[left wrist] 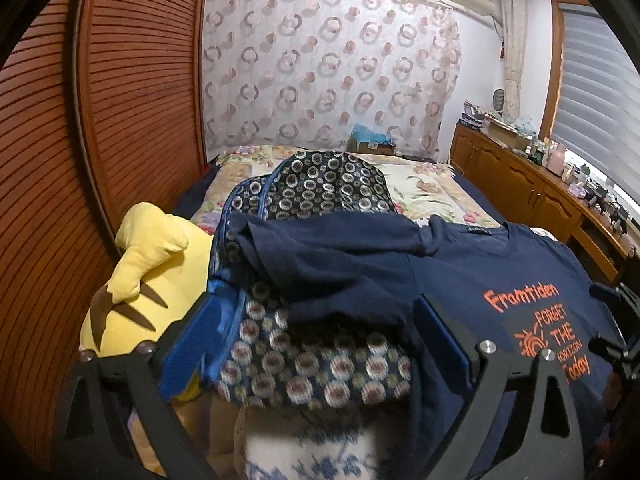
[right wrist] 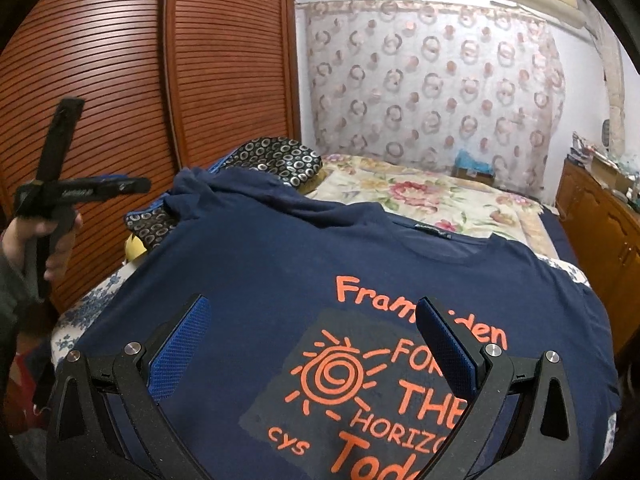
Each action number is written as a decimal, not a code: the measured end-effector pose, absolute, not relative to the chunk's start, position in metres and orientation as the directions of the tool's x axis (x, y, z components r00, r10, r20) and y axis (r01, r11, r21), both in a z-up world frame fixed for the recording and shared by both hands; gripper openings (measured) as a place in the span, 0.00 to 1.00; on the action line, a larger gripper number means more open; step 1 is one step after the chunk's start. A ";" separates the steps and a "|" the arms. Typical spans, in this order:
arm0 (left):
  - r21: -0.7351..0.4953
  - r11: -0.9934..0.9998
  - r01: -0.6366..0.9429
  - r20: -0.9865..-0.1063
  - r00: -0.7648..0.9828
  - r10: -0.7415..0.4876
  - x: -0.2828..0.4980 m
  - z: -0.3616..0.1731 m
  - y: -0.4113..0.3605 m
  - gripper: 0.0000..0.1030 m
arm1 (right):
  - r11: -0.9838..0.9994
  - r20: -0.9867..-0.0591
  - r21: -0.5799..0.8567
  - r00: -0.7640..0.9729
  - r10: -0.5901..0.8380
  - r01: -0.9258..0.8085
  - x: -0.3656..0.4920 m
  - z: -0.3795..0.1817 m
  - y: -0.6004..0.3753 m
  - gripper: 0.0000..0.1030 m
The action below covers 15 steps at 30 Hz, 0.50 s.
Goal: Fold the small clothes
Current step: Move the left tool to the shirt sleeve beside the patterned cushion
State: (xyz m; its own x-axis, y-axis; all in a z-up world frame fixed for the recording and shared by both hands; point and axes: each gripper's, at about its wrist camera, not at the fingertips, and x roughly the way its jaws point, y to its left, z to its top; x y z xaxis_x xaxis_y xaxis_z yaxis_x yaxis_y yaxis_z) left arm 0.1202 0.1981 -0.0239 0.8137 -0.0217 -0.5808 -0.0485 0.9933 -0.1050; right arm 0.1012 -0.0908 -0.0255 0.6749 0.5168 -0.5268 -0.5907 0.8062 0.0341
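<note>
A navy T-shirt (right wrist: 280, 264) lies print-up across the bed (right wrist: 420, 200), its left sleeve (left wrist: 320, 248) bunched over a patterned cushion (left wrist: 320, 184). Both the right gripper (right wrist: 312, 344) and the left gripper (left wrist: 320, 336) gape wide, holding nothing. Best flatten that sleeve before folding.

On my right wrist view the navy T-shirt (right wrist: 280, 264) carries orange print: "Fram…den" at the top, partly hidden by my hand-held gripper's finger; beside a spiral sun, "FOR…", "THE", "HORIZO…", "Tod…", and a small "cys"; my left wrist view gives the T-shirt's (left wrist: 480, 264) wording fuller: "Framtiden", "FORGET THE HORIZON Today"; the neck label is too small to read.
</note>
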 end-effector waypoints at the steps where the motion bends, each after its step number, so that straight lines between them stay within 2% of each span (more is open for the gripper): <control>1: -0.109 0.993 -0.050 -0.589 0.808 -0.024 0.128 -0.024 0.201 0.94 | 0.805 -0.529 0.038 0.672 0.519 -0.592 0.103 -0.026 -0.090 1.00; 6: -0.142 0.987 -0.072 -0.639 0.769 -0.035 0.164 -0.033 0.217 0.74 | 0.797 -0.530 0.067 0.655 0.538 -0.600 0.107 -0.029 -0.090 1.00; 10: -0.116 0.988 -0.102 -0.676 0.736 -0.003 0.182 -0.042 0.222 0.64 | 0.794 -0.539 0.064 0.649 0.537 -0.604 0.107 -0.034 -0.090 1.00; 15: -0.104 0.991 -0.087 -0.697 0.717 -0.010 0.190 -0.048 0.221 0.39 | 0.795 -0.540 0.077 0.645 0.541 -0.602 0.105 -0.038 -0.094 1.00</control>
